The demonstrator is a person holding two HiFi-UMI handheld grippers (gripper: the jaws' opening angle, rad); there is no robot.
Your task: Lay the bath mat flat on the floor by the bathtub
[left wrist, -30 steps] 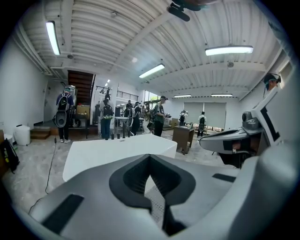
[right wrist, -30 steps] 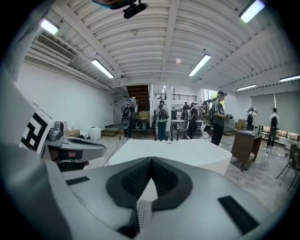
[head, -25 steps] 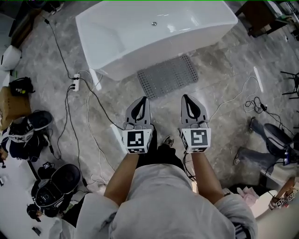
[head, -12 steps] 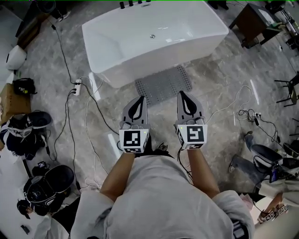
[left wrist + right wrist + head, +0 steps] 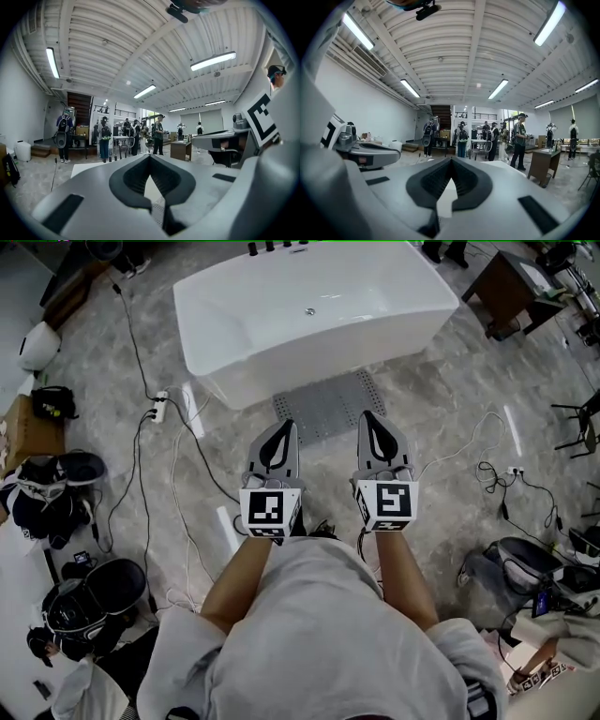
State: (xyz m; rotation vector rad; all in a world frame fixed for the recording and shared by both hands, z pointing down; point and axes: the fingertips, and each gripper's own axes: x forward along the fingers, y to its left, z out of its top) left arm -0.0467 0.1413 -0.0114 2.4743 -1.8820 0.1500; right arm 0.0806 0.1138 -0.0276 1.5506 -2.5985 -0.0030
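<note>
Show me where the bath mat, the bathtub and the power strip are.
bath mat (image 5: 325,413): head view, middle of its visible grey surface.
bathtub (image 5: 309,362): head view, its near outer wall.
power strip (image 5: 157,409): head view, its white body.

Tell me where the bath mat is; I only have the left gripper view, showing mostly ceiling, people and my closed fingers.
Observer: The grey perforated rubber bath mat lies flat on the grey marbled floor, alongside the white rectangular bathtub.
Operator: Is the right gripper holding anything?
Observer: No, the right gripper is shut and empty.
Operator: Any clutter by the mat?
Observer: A white power strip lies on the floor left of the tub, apart from the mat.
</note>
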